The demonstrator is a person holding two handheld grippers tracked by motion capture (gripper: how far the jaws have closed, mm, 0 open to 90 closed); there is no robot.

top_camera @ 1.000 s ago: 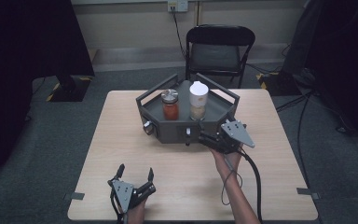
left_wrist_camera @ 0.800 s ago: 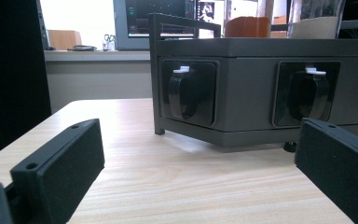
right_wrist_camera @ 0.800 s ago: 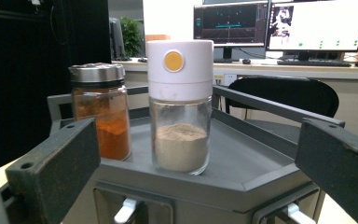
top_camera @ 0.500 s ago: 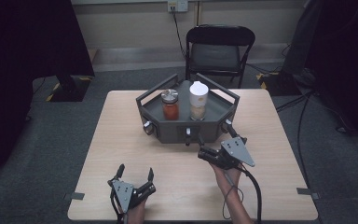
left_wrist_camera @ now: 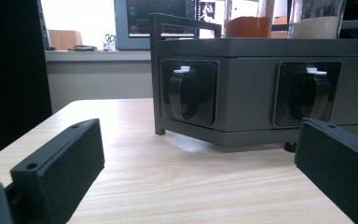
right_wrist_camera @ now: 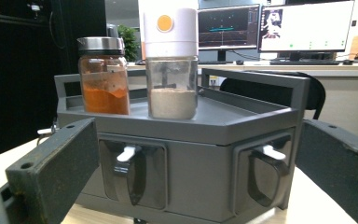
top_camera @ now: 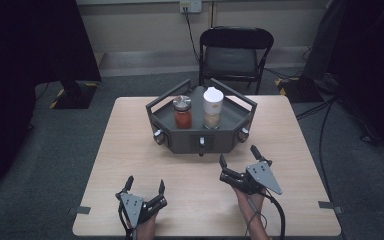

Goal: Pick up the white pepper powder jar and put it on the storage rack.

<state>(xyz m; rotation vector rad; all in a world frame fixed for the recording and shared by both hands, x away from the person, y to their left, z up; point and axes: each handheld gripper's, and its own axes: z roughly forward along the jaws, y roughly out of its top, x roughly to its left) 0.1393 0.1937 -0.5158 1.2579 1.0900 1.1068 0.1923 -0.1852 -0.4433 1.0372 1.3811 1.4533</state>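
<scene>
A dark grey rack (top_camera: 200, 137) is standing at the middle of the counter (top_camera: 125, 135), toward its far side, with an empty chair (top_camera: 235, 55) beyond the far edge. Two jars are sitting side by side on the rack's top: a red jar (top_camera: 182, 114) with a metal lid on the left and a white-capped jar (top_camera: 212, 107) of pale powder on the right. Small knobs are lining the rack's near faces. Nothing is lying between the rack and either gripper, so the wood there is giving an open path.

The right gripper (top_camera: 237, 162) is hovering near the rack's near right corner, just apart from it, its jaws spread wide and gripping nothing, pointing far and slightly left. The hand is coming in from the near edge with the cable looping behind. The left gripper (top_camera: 144, 185) is resting low at the near left of the counter, well apart from the rack, jaws likewise parted and empty.

The right gripper view is looking up at the rack (right_wrist_camera: 186, 154) from close by, showing the orange-red fill in the red jar (right_wrist_camera: 103, 77), an orange dot on the white-capped jar (right_wrist_camera: 171, 63), and two white-tipped latches in recessed pockets. The left gripper view is seeing the rack (left_wrist_camera: 261, 88) from counter level, farther off; the jars there are cut off at the top edge, so their lids are hard to judge.
</scene>
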